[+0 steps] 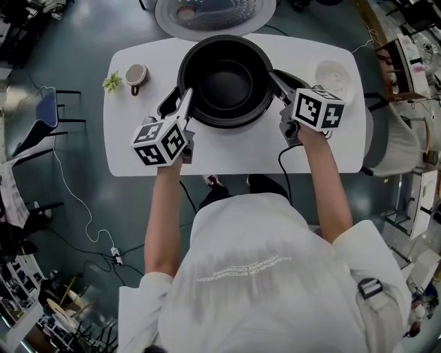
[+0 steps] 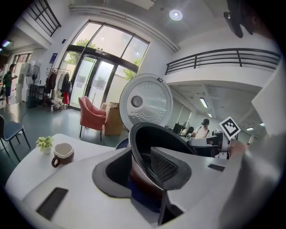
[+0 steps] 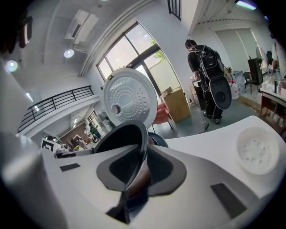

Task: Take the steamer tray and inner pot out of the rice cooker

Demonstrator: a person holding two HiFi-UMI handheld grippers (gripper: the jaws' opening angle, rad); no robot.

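Note:
The black inner pot (image 1: 227, 83) hangs between my two grippers, over the rice cooker, whose open lid (image 1: 213, 14) stands behind it. My left gripper (image 1: 180, 103) is shut on the pot's left rim, one jaw inside the wall and one outside (image 2: 140, 165). My right gripper (image 1: 279, 81) is shut on the right rim (image 3: 140, 172). The pot (image 2: 147, 134) looks empty inside. The white perforated steamer tray (image 1: 334, 77) lies on the table to the right of the pot (image 3: 257, 150). The pot hides most of the cooker's body.
A brown-and-white cup (image 1: 136, 76) and a small green plant (image 1: 112, 83) sit at the left of the white table (image 1: 241, 155). A cable runs off the front edge. Chairs stand on either side, and a person (image 3: 208, 67) stands farther off in the room.

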